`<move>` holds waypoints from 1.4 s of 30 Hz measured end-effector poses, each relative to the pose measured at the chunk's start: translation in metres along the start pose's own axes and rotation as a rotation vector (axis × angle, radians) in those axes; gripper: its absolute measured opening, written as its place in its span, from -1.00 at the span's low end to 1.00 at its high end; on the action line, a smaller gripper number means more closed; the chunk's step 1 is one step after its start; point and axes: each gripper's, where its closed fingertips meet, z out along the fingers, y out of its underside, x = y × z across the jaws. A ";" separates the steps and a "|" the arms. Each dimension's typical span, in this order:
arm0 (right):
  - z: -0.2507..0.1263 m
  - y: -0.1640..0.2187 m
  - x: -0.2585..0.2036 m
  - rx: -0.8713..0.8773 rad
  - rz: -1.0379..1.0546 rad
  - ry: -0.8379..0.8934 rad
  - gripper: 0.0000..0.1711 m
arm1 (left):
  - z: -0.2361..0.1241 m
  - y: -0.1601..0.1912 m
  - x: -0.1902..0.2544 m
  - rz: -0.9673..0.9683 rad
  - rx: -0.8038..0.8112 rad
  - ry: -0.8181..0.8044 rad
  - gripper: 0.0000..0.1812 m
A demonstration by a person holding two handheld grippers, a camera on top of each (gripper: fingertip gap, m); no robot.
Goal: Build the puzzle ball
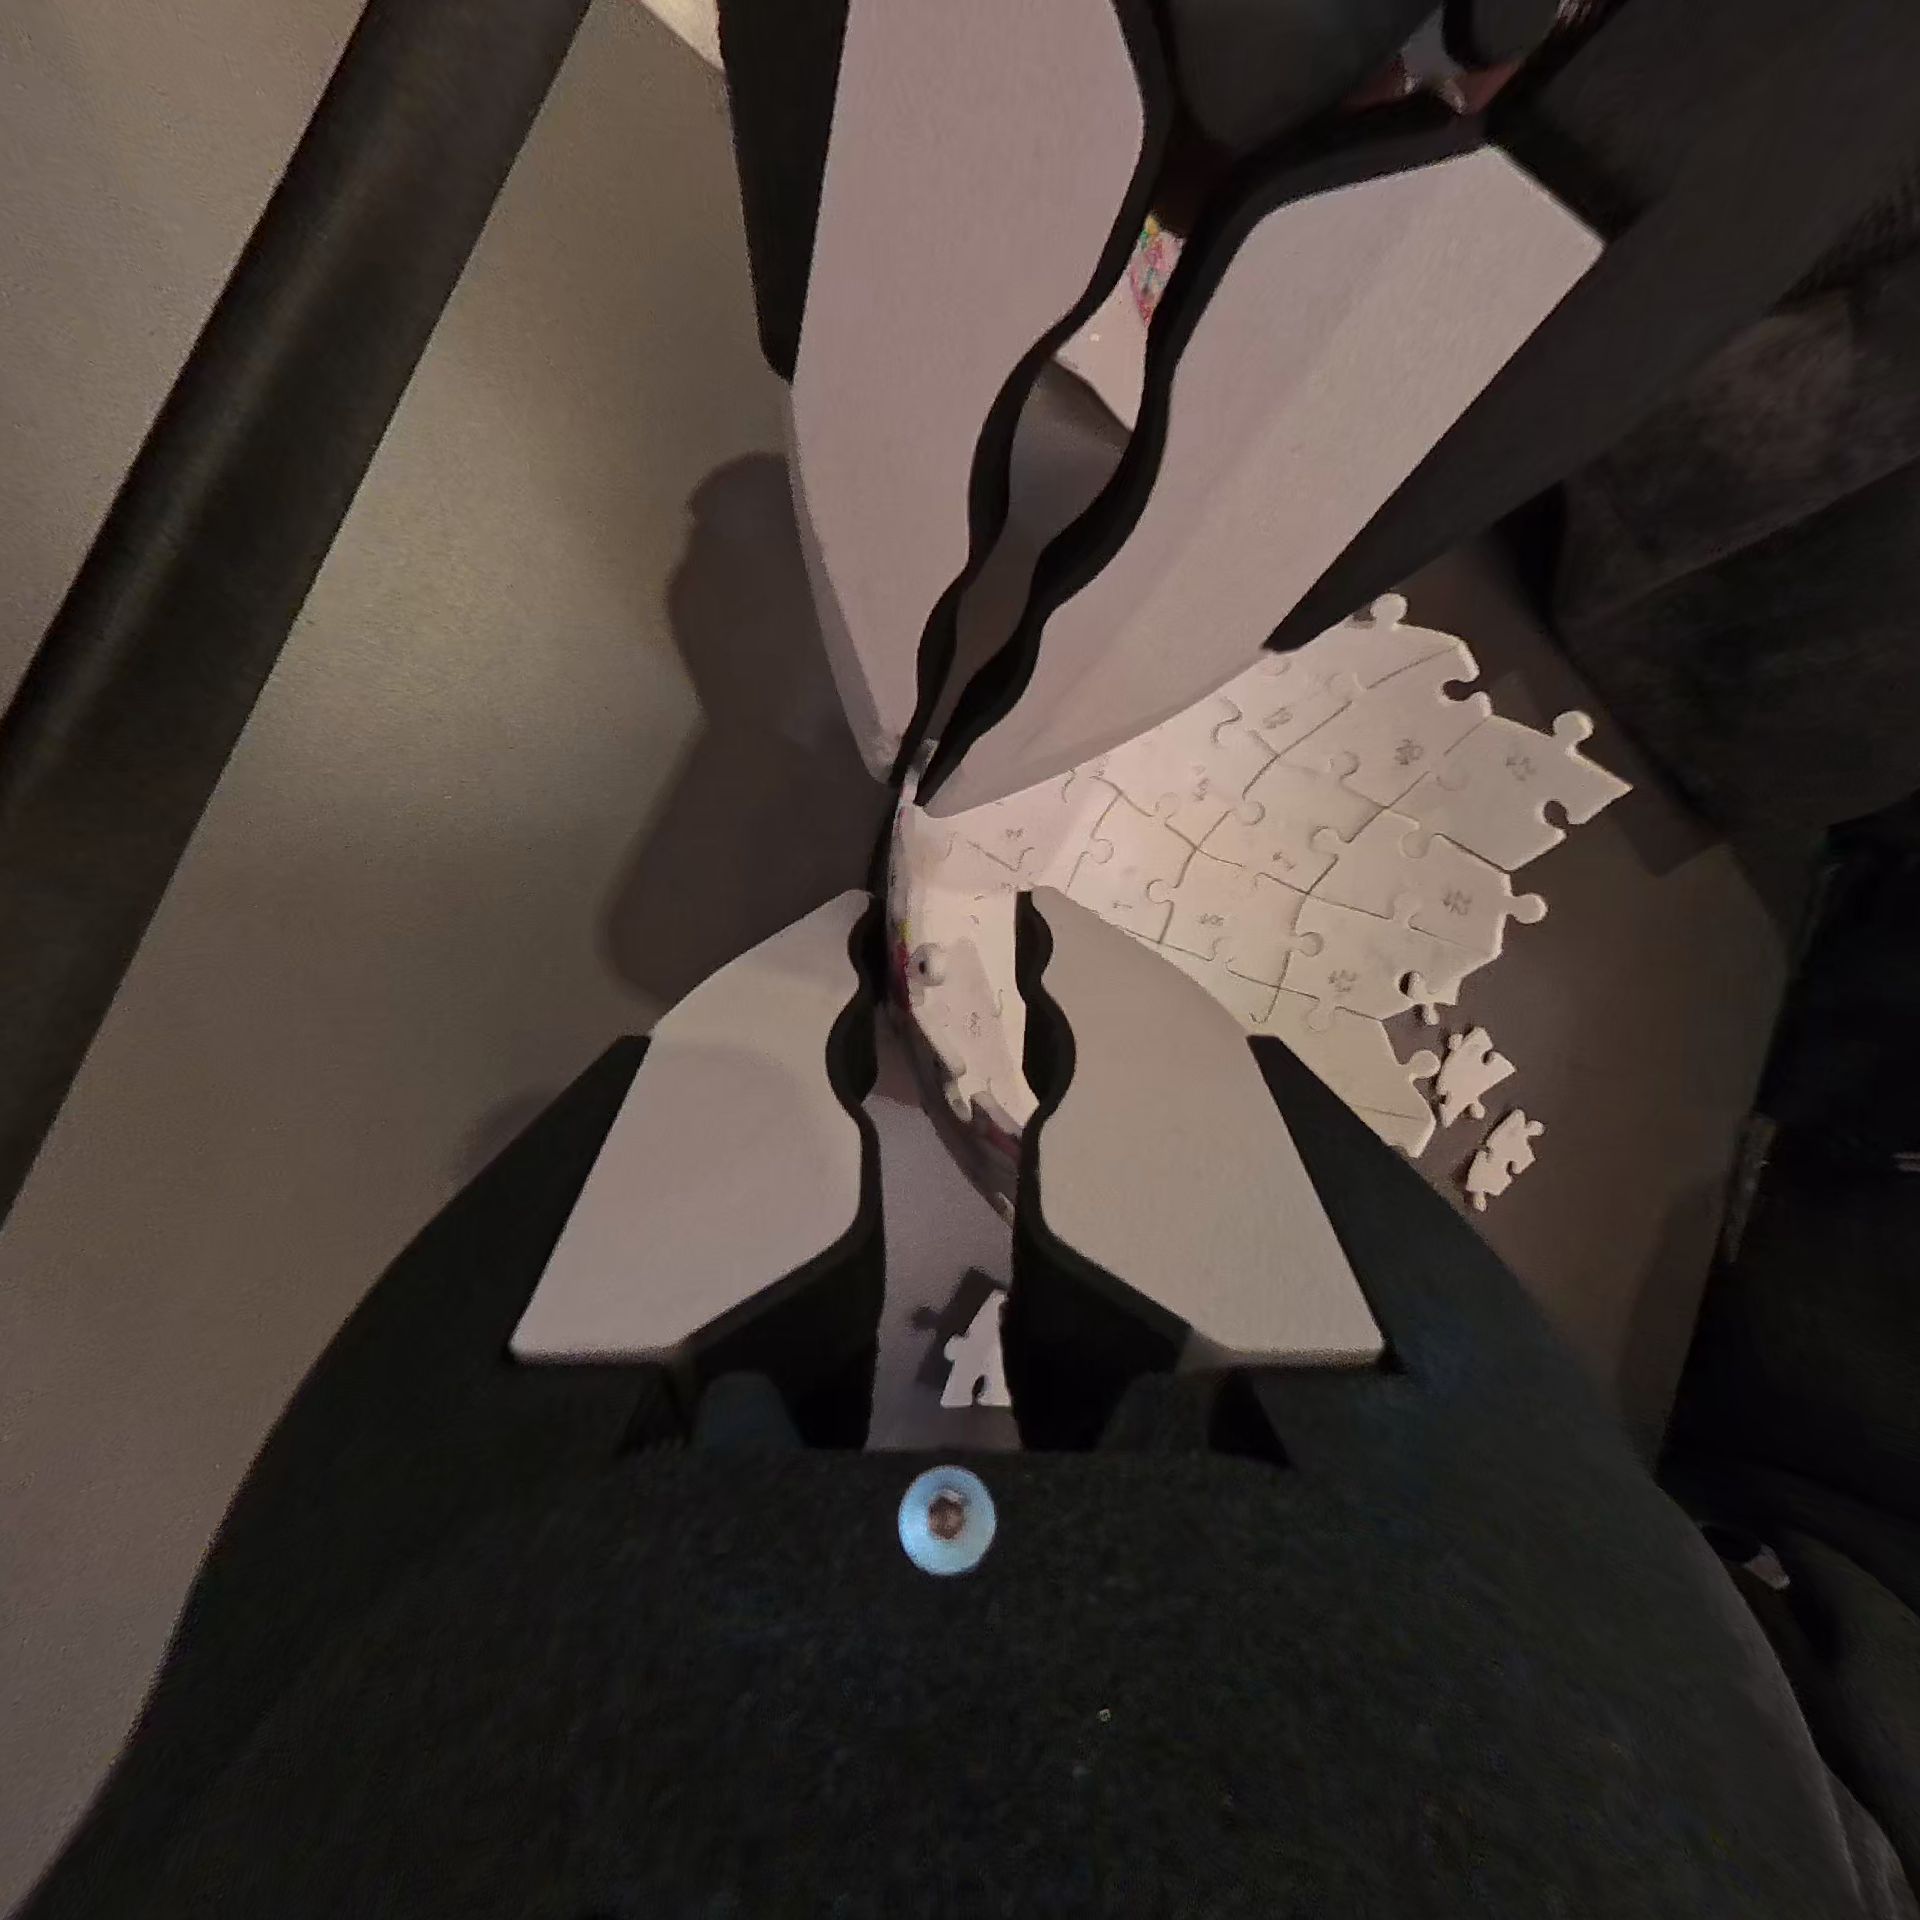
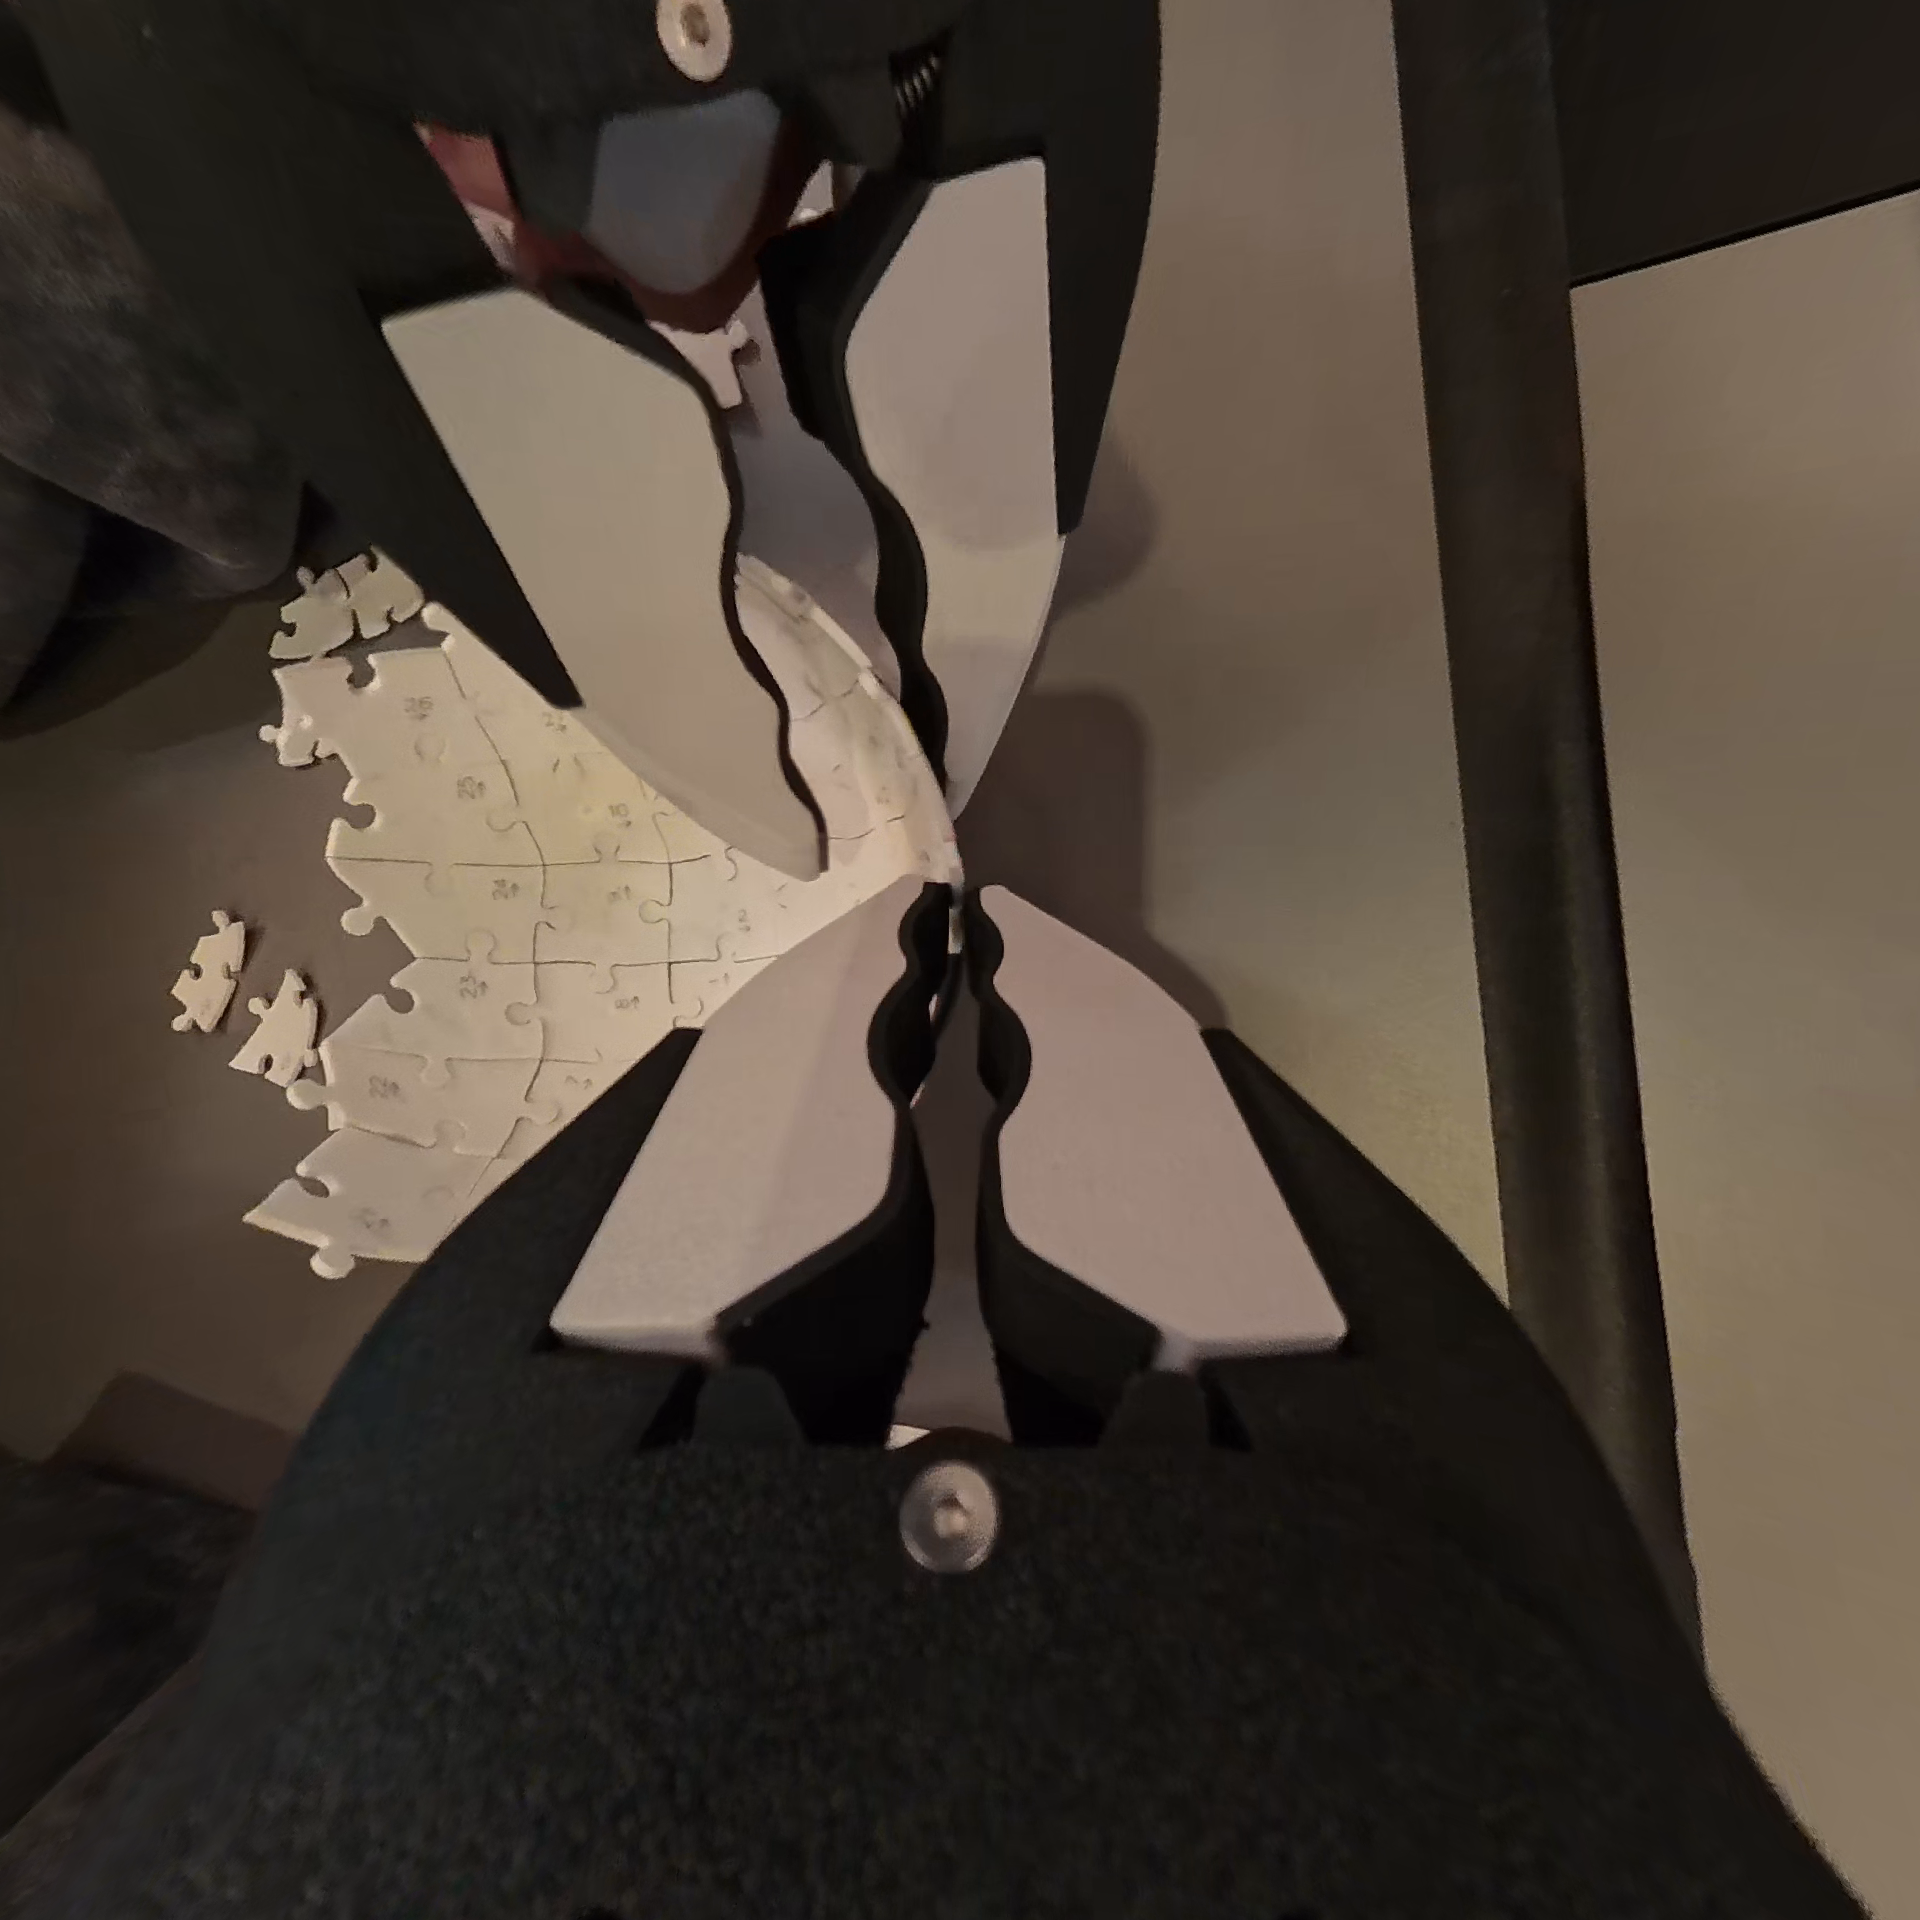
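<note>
Puzzle shell (image 1: 1299, 862) edge pinched between left fingers (image 1: 862, 997); right fingers (image 2: 914, 977) clamp same edge.

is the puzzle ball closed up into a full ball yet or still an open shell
Still an open shell. The puzzle ball shows its pale inner face and ragged unjoined edges, and loose pieces lie beside it on the table.
</note>
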 end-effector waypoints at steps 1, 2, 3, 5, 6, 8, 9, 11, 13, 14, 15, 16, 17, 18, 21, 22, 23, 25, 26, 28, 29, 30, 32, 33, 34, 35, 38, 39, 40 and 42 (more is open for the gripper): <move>0.000 0.000 0.000 -0.001 0.004 0.003 -0.97 | 0.000 0.001 -0.001 0.002 -0.015 -0.026 -0.76; 0.000 -0.001 0.000 -0.001 0.005 0.009 -0.97 | -0.001 0.001 -0.003 0.007 -0.030 -0.059 -0.78; 0.001 -0.001 0.000 -0.001 0.006 0.015 -0.97 | -0.002 0.001 -0.004 0.014 -0.041 -0.095 -0.80; 0.000 -0.002 0.000 0.005 0.006 0.025 -0.97 | -0.006 -0.002 -0.005 0.023 -0.045 -0.155 -0.81; 0.000 -0.002 0.000 0.004 0.008 0.026 -0.97 | -0.010 -0.003 -0.006 0.024 -0.045 -0.181 -0.81; 0.000 -0.002 0.000 0.002 0.010 0.026 -0.97 | -0.020 -0.006 -0.006 0.027 -0.033 -0.232 -0.78; 0.000 -0.003 0.000 0.005 0.009 0.026 -0.97 | -0.027 -0.006 -0.004 0.027 -0.021 -0.246 -0.74; 0.000 -0.003 0.001 0.012 0.011 0.023 -0.97 | -0.042 -0.007 0.001 0.017 0.028 -0.261 -0.68; 0.000 -0.003 0.001 0.022 0.012 0.022 -0.97 | -0.058 -0.008 0.003 -0.021 0.119 -0.293 -0.62; 0.000 -0.002 0.001 0.026 0.013 0.021 -0.97 | -0.064 -0.007 0.003 -0.051 0.162 -0.300 -0.61; 0.000 -0.002 0.001 0.029 0.016 0.022 -0.97 | -0.067 -0.002 0.001 -0.089 0.191 -0.312 -0.60; 0.000 -0.002 0.001 0.031 0.018 0.026 -0.97 | -0.068 0.005 -0.002 -0.130 0.206 -0.333 -0.60; 0.000 -0.002 0.001 0.029 0.022 0.030 -0.97 | -0.067 0.013 -0.006 -0.168 0.208 -0.357 -0.60; 0.000 -0.002 0.001 0.021 0.028 0.035 -0.97 | -0.064 0.018 -0.008 -0.194 0.214 -0.369 -0.59; 0.000 -0.001 0.002 -0.009 0.037 0.067 -0.96 | -0.056 0.022 -0.005 -0.206 0.226 -0.340 -0.65; 0.000 -0.001 0.002 -0.018 0.040 0.077 -0.96 | -0.053 0.024 -0.006 -0.210 0.208 -0.345 -0.65; 0.000 -0.001 0.003 -0.025 0.046 0.086 -0.96 | -0.050 0.025 -0.007 -0.211 0.193 -0.346 -0.65; 0.000 -0.001 0.003 -0.039 0.055 0.103 -0.96 | -0.044 0.024 -0.002 -0.198 0.182 -0.318 -0.65; 0.000 -0.001 0.002 -0.044 0.059 0.109 -0.96 | -0.042 0.023 0.000 -0.191 0.182 -0.305 -0.66; -0.001 0.000 0.002 -0.052 0.060 0.117 -0.96 | -0.040 0.021 -0.001 -0.187 0.176 -0.313 -0.68; -0.001 0.000 0.002 -0.053 0.058 0.120 -0.96 | -0.038 0.021 -0.002 -0.185 0.169 -0.319 -0.70; -0.001 0.000 0.002 -0.054 0.058 0.122 -0.96 | -0.037 0.021 -0.003 -0.182 0.165 -0.326 -0.75; -0.001 0.000 0.002 -0.055 0.064 0.122 -0.96 | -0.036 0.020 -0.004 -0.174 0.159 -0.336 -0.83; -0.001 0.000 0.002 -0.057 0.062 0.126 -0.96 | -0.036 0.020 -0.004 -0.170 0.160 -0.341 -0.91; -0.002 0.000 0.002 -0.059 0.060 0.132 -0.96 | -0.036 0.019 -0.005 -0.165 0.160 -0.351 -0.93; -0.002 0.000 0.002 -0.061 0.058 0.136 -0.96 | -0.037 0.019 -0.006 -0.160 0.158 -0.363 -0.94; -0.002 0.001 0.002 -0.064 0.050 0.137 -0.96 | -0.035 0.020 -0.008 -0.147 0.152 -0.376 -0.96; -0.002 0.001 0.001 -0.063 0.049 0.134 -0.95 | -0.035 0.020 -0.008 -0.148 0.151 -0.373 -0.96; -0.002 0.002 0.001 -0.062 0.049 0.129 -0.95 | -0.034 0.020 -0.008 -0.149 0.152 -0.368 -0.96; -0.002 0.002 -0.001 -0.057 0.047 0.116 -0.95 | -0.034 0.021 -0.008 -0.150 0.155 -0.357 -0.96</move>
